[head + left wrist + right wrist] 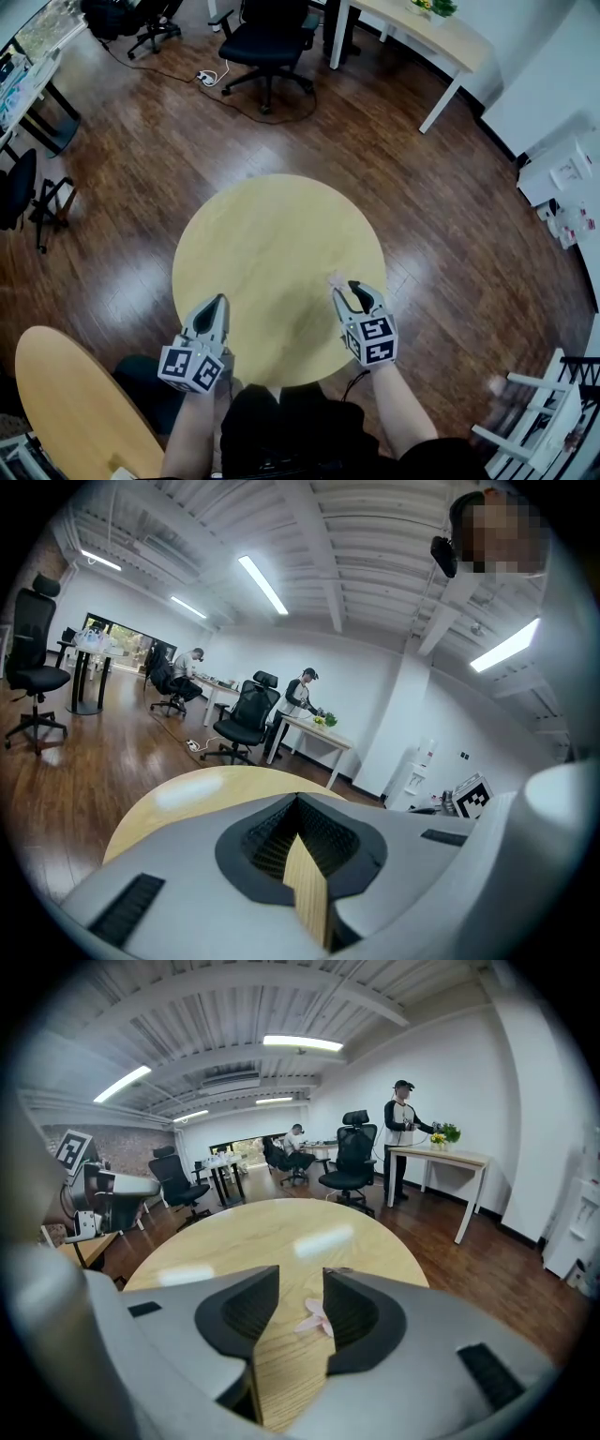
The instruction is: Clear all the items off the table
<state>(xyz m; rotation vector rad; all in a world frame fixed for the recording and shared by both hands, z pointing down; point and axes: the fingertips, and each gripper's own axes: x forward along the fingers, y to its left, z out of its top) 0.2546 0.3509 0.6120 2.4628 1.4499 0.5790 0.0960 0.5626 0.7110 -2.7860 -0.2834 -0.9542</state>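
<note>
On the dark wooden floor stands a round table with a pale wooden top, the largest thing in the head view. At the near left a second round table of the same colour is cut off by the picture's edge. Far from the person are a black office chair and, to its right, a white desk, which is shown only in part.

The person's forearms come in from the near edge, where the body is cut off. The left gripper is over the near left rim of the round table. In the left gripper view its jaws meet at their tips, with nothing between them (only a narrow wedge of table top shows behind the tips). The right gripper is over the near right part of the table. In the right gripper view its jaws stand apart.

A small pink flower lies on the table between these jaws, close against the right one. Whether the pad touches it, I cannot tell. In the head view it is only a pale speck just beyond the jaw tips, and its shape is hard to make out.
</note>
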